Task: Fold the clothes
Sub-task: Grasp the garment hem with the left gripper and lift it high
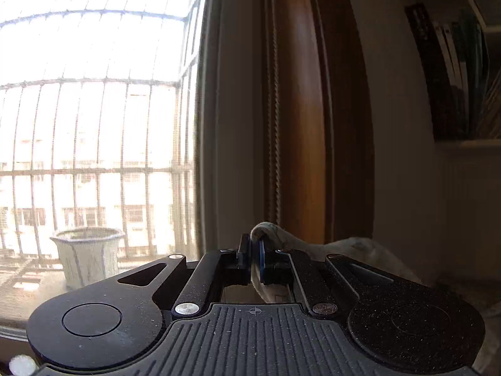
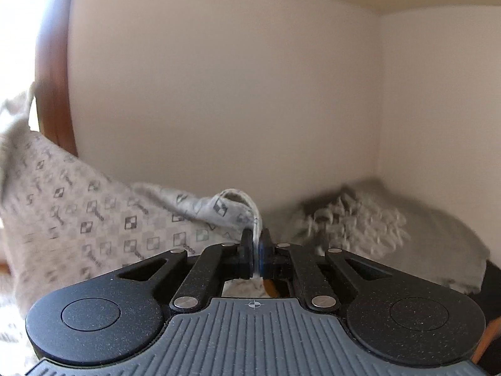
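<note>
Between the fingers of the left gripper (image 1: 254,258), at 12 o'clock from the ribbed grey housing in the left wrist view, a fold of the pale garment (image 1: 275,235) is pinched; the fingers (image 1: 242,255) are closed down to the thickness of the cloth. From the pinch point the fabric loops upward and trails away toward 3 o'clock, where more of it lies in shadow. A barred window (image 1: 94,109) fills the 9 to 11 o'clock sector, with a pale ribbed pot (image 1: 87,255) standing outside behind the glass at 8 o'clock. A wooden window frame (image 1: 300,109) rises at 12 o'clock, and a shelf of books (image 1: 454,72) occupies 2 o'clock. In the right wrist view, the right gripper (image 2: 256,252) is likewise closed on an edge of the same garment, a white cloth printed with small checkered diamond motifs; its fingers (image 2: 247,250) clamp a thin hem that arches above them. The cloth spreads from the pinch toward 9 o'clock as a raised, stretched panel reaching the left border. A plain cream wall (image 2: 219,94) fills the upper field. At 3 o'clock a blurred heap of white textured fabric (image 2: 360,222) rests on a grey bed (image 2: 447,238) in the room corner.
</note>
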`<state>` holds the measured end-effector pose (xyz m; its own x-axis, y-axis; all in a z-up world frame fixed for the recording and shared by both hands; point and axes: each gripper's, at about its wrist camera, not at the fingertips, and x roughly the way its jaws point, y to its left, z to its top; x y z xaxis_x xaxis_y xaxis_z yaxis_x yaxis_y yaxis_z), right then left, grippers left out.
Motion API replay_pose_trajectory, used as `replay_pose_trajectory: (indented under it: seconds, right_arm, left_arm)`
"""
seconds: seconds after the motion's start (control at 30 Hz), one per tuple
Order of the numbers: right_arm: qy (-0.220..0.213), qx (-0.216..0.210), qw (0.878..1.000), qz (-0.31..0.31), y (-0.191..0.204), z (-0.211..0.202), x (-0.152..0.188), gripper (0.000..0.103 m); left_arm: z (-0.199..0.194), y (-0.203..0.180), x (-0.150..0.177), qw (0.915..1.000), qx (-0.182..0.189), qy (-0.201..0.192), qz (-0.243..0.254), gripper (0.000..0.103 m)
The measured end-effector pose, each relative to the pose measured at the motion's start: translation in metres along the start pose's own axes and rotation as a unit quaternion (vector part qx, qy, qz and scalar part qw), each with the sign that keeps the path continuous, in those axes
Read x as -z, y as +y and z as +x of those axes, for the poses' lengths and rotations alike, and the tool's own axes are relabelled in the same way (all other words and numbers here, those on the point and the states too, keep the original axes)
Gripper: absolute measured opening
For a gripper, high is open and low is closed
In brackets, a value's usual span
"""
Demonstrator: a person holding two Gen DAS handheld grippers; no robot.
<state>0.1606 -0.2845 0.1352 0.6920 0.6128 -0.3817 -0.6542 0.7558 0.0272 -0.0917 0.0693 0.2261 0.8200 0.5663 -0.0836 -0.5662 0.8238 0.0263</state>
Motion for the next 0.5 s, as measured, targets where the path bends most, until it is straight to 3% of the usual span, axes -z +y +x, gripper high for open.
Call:
replay_pose_trajectory:
  seconds: [0.07, 0.13, 0.2, 0.37, 0.43, 0.5]
  right_arm:
    - [0.029, 0.011, 0.999, -0.014, 0.009, 0.012, 0.01, 0.007]
    - [0.058, 0.027, 0.998, -0.023, 0.018, 0.024, 0.018, 0.029]
    - [0.059, 0.04, 0.997, -0.042, 0.026, 0.028, 0.025, 0.041]
    - [0.036, 0.043, 0.997, -0.049, 0.046, 0.02, 0.031, 0.043]
    - [0.028, 0.025, 0.998, -0.051, 0.058, 0.014, 0.032, 0.049]
    - [0.036, -0.018, 0.998, -0.049, 0.072, 0.013, 0.036, 0.049]
  left_arm:
    - [0.01, -0.012, 0.012, 0.9995, 0.01, 0.028, 0.012, 0.008]
    - [0.022, -0.026, 0.027, 0.997, 0.016, 0.066, 0.038, 0.012]
    - [0.028, -0.038, 0.041, 0.9933, 0.028, 0.093, 0.061, 0.016]
    - [0.025, -0.046, 0.054, 0.9913, 0.034, 0.105, 0.072, 0.049]
    - [0.025, -0.049, 0.055, 0.9875, 0.048, 0.125, 0.084, 0.057]
    - [0.021, -0.053, 0.057, 0.9825, 0.063, 0.14, 0.105, 0.059]
